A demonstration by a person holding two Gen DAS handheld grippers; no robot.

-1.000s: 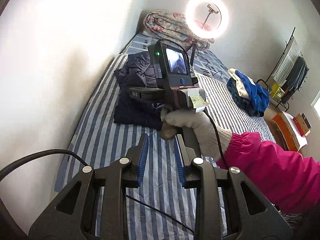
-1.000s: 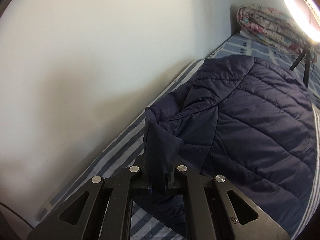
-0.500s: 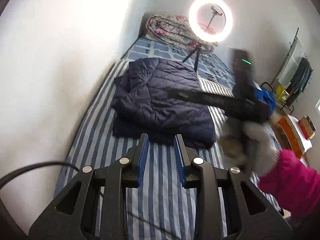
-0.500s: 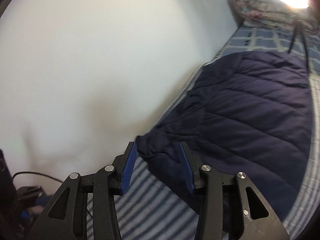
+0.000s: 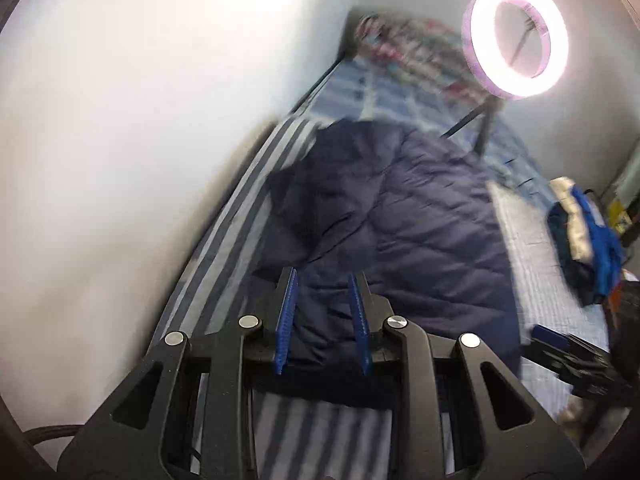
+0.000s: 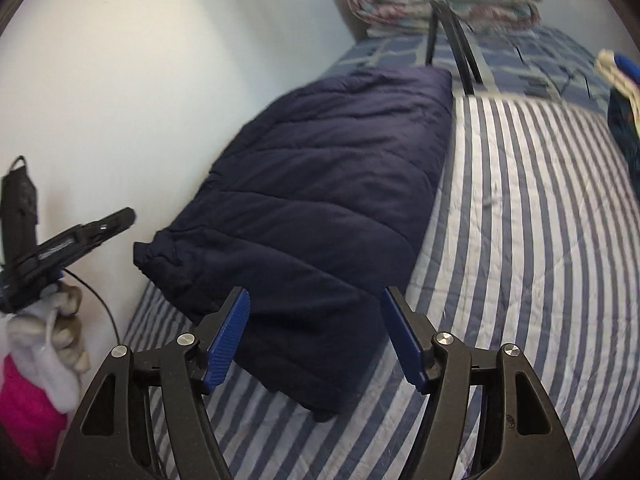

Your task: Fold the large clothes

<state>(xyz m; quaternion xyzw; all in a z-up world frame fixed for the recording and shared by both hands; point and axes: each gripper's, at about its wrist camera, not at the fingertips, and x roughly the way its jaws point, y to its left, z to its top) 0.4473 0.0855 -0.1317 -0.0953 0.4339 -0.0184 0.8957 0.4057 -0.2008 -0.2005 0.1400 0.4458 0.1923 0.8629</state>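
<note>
While the navy quilted jacket [image 6: 320, 184] lies folded on the striped bedspread [image 6: 520, 240] beside the wall, right gripper [image 6: 316, 336] above its near edge, jaws opening, nothing between, left gripper [image 5: 322, 316] narrowly parted, empty, ring light [image 5: 516, 38] beyond.

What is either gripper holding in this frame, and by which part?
Nothing is held. The right gripper is opening with empty fingers above the navy jacket on the bed; the left gripper has a bare gap between its fingers.
</note>
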